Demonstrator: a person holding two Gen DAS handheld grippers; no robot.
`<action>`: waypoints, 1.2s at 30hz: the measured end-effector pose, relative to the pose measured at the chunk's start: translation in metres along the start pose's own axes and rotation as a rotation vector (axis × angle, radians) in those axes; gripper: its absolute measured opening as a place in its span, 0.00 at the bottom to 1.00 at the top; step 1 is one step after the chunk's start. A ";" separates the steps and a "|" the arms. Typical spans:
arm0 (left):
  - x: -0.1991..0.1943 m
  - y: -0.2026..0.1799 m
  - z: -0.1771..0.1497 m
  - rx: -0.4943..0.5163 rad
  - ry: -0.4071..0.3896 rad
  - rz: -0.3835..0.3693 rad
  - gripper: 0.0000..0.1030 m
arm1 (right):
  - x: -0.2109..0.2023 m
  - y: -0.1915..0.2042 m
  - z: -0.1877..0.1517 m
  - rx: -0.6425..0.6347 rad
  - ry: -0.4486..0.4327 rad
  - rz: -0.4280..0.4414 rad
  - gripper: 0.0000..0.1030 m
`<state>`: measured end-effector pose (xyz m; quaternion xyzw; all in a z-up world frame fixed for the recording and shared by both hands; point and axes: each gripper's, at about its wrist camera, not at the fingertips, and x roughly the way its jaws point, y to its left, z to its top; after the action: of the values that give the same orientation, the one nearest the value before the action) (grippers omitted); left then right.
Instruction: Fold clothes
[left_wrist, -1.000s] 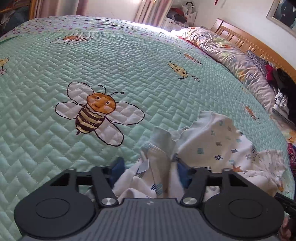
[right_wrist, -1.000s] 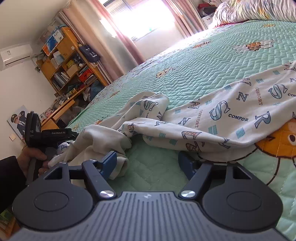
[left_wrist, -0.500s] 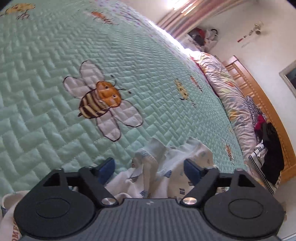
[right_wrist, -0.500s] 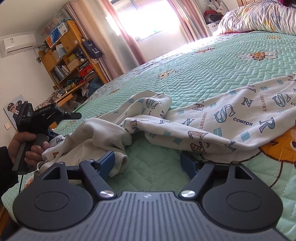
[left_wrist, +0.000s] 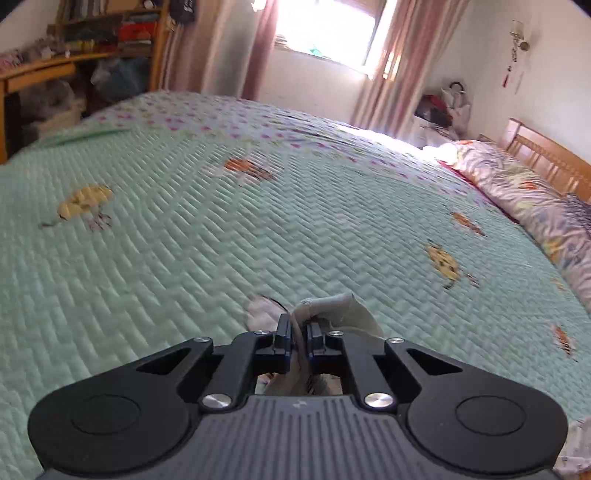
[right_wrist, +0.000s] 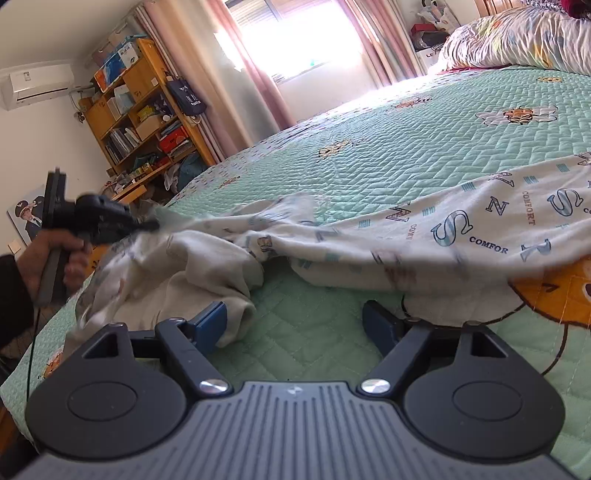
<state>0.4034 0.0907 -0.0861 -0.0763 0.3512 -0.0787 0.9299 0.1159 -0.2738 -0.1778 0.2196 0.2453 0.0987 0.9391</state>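
Cotton, cream with printed letters and small blue marks, is what the garment (right_wrist: 461, 229) looks to be made of, and it lies rumpled and unfolded across the green quilted bedspread (right_wrist: 424, 147), its flatter part toward three o'clock in the right wrist view and its bunched end toward nine. The change is at the left gripper (left_wrist: 299, 334): half a second ago its fingers stood spread over the crumpled cloth, and now they are pressed together on a fold of the garment, a tuft of fabric poking out above the tips at twelve o'clock. In the right wrist view that same gripper, held in the person's hand (right_wrist: 55, 258) at nine o'clock, has the cloth drawn taut and blurred toward it (so the pull seems to be under way). The right gripper (right_wrist: 295, 321) hangs spread wide, just above the bedspread, one finger touching a loose lobe of cloth but gripping nothing. With one end now caught, the garment can probably be lifted or stretched flat; no fold is made in it as it lies.
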 end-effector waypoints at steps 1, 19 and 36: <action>0.007 0.004 0.001 -0.004 0.048 0.010 0.30 | 0.000 0.001 0.000 -0.003 0.002 0.000 0.81; -0.081 0.094 -0.123 -0.389 0.006 -0.106 0.57 | 0.000 0.011 -0.005 -0.052 -0.011 -0.025 0.82; -0.174 0.093 -0.173 -0.343 -0.078 0.264 0.57 | -0.001 0.014 -0.008 -0.065 -0.022 -0.025 0.84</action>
<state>0.1676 0.2016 -0.1215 -0.1900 0.3300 0.1075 0.9184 0.1097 -0.2590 -0.1775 0.1870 0.2346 0.0924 0.9495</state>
